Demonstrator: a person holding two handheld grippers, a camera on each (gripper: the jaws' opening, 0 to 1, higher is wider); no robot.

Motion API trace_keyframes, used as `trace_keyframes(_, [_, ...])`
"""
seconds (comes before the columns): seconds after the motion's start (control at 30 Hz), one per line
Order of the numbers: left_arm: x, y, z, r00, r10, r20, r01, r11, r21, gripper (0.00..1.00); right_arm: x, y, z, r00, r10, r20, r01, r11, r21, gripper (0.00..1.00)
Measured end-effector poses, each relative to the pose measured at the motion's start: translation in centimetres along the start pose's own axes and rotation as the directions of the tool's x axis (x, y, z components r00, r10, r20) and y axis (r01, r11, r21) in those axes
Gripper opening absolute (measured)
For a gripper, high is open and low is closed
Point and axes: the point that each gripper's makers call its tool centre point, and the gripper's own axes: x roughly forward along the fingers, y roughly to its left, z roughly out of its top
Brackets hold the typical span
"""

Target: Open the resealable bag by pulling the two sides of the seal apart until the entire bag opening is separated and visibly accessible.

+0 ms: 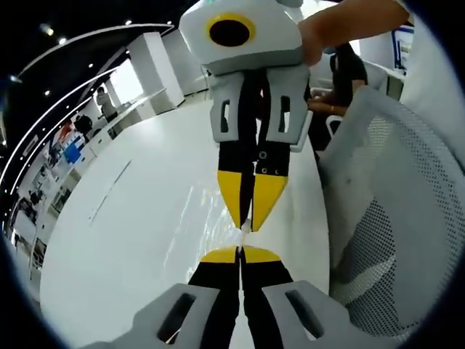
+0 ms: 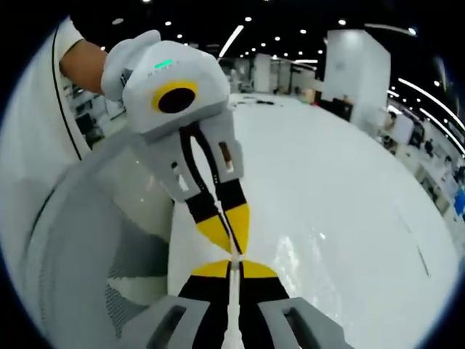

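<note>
- Between the two grippers' yellow tips, a clear resealable bag [image 1: 218,218] hangs over a white table [image 1: 131,240], its top edge pinched from both sides.
- Left gripper [image 1: 240,251] has its jaws closed narrow on the bag's edge, tip to tip with the right gripper [image 1: 249,211] opposite.
- Right gripper's jaws also clamp the thin edge [image 2: 234,269], facing the left gripper [image 2: 231,233].
- Beside the jaws stands a white mesh chair [image 1: 392,218].

two grippers [image 1: 241,249] [image 2: 234,263], one bag [image 1: 218,218], one chair [image 1: 392,218]
</note>
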Motion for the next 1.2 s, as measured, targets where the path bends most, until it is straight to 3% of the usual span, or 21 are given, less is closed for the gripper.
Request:
trace_keyframes(0.2, [0.1,0.1,0.3,1.000,0.007,0.020,-0.007,1.000,0.013,0.00,-0.1,0.0,-0.3,1.000,-0.006,-0.018,0.006,1.000,0.004,0.00])
trace_keyframes(0.37, [-0.3,-0.2,0.3,0.998,-0.015,0.057,0.017,0.999,-0.028,0.00,-0.2,0.0,-0.3,1.000,-0.010,-0.014,0.010,1.000,0.016,0.00])
trace_keyframes(0.57, [-0.9,-0.9,1.9,0.991,-0.056,0.125,0.059,0.998,-0.025,0.06,0.3,0.3,-0.3,1.000,-0.001,-0.029,0.001,1.000,0.007,0.00])
trace_keyframes(0.63, [-0.7,-0.8,1.7,0.993,-0.053,0.104,0.052,0.999,0.012,0.04,0.5,0.3,-0.3,0.999,0.002,-0.035,-0.002,1.000,0.007,0.00])
trace_keyframes(0.8, [-0.5,-1.0,1.1,0.995,-0.063,0.082,0.062,0.998,0.016,0.02,0.5,0.4,-0.4,0.999,0.005,-0.041,-0.005,1.000,-0.001,0.00])
trace_keyframes(1.2, [-0.5,-0.8,1.3,0.995,-0.068,0.078,0.066,0.997,0.026,0.00,0.3,0.2,-0.4,0.999,0.001,-0.042,-0.002,1.000,-0.008,0.00])
